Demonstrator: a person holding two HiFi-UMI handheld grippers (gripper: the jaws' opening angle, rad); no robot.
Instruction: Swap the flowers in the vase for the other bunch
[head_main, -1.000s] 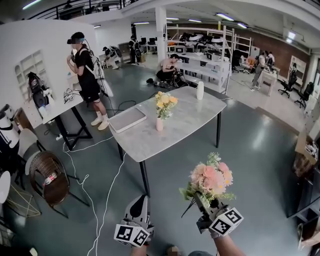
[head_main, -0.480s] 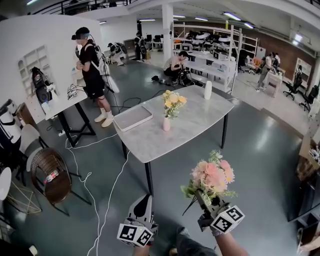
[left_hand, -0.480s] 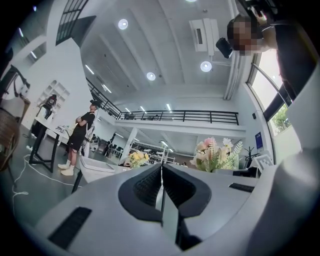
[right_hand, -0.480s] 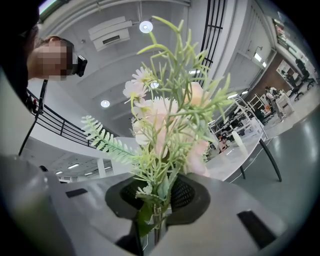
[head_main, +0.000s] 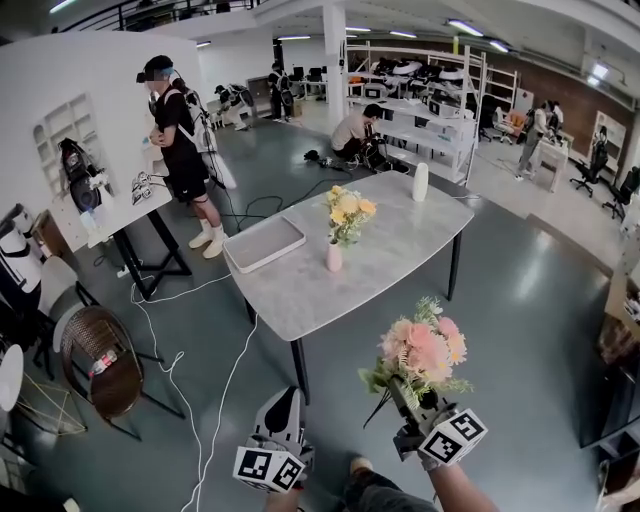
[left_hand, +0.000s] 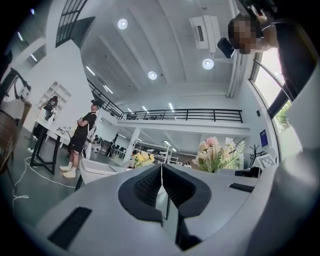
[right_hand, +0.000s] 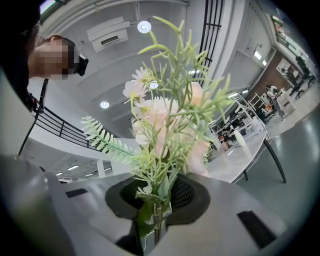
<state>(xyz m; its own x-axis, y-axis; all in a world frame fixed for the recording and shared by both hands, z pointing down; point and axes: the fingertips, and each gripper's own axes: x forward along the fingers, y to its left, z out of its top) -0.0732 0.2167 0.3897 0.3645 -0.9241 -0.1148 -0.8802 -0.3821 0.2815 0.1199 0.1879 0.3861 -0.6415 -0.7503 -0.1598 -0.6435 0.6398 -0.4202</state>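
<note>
Vase (head_main: 334, 257): small, pink, upright near the middle of the table (head_main: 300, 295); seen at 12 o'clock from the grippers and well apart from them.
Yellow bunch (head_main: 348, 209): seated in the vase, not yet removed.
Pink bunch (head_main: 425, 350): carried at 5 o'clock of the head view, heads up, off the table.
Right gripper (head_main: 408, 398): jaws are closed narrowly on the stems (right_hand: 156, 220) low down; the blooms stand above the jaws.
Left gripper (head_main: 285, 402): jaws are pressed fully together, nothing between them.
Tray (head_main: 263, 244): flat on the table at 10 o'clock from the vase, well apart.
White bottle (head_main: 421, 181): at 1 o'clock from the vase, near the far table edge.
Step, judged: approach to the table; the swap itself is not begun.
Risk 1: the vase may be tipped or lifted when the yellow bunch is pulled, because it looks light and narrow and nothing steadies it.
Risk 2: the pink bunch may be twisted or dropped, since only thin stems are pinched.
Risk 3: the yellow bunch may be missed if the left jaws are not opened before the reach.
Risk 4: the cable (head_main: 215, 400) on the floor at 9 o'clock could be caught underfoot.
</note>
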